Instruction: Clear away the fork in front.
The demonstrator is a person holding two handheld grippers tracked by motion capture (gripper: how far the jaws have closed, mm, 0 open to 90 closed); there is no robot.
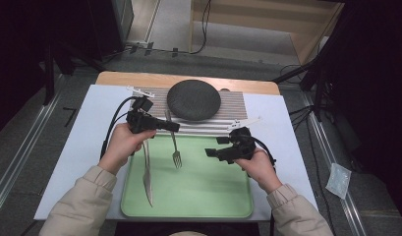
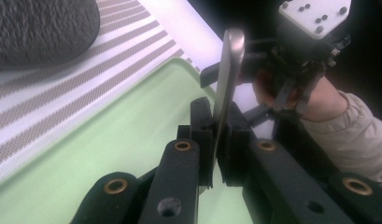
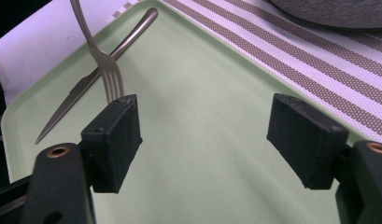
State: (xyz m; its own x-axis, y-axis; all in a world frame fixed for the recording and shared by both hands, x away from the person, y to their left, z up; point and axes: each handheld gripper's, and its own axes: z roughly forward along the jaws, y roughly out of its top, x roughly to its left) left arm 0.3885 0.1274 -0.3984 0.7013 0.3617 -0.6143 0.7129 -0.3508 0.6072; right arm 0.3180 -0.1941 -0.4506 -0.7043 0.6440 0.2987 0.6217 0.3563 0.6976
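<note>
1. My left gripper [image 1: 172,126] is clamped on the handle of the fork [image 1: 174,142], and the jaws pinch the flat metal edge-on; in the left gripper view the handle [image 2: 227,79] rises straight up out of them.
2. The fork hangs tines-down from that grip, above the green tray [image 1: 208,196], with the tines just ahead of my right gripper [image 1: 212,153] (in the right gripper view they sit right behind one pad [image 3: 115,140]).
3. My right gripper has its jaws wide apart and holds nothing; it hovers over the tray, pointing toward the fork.
4. The knife [image 1: 147,172] lies flat on the tray below my left hand, apart from both grippers.
5. Beyond my left gripper sits the dark round plate [image 1: 193,100] on the striped mat [image 1: 233,105].
6. I judge the step in hand to be carrying the lifted fork off the tray, toward the mat by the plate.
7. The next move calls for a steady hold so the fork does not swing or slip, then lowering it until it lies flat before I let the jaws part; whether the right gripper should take it over I cannot tell.
</note>
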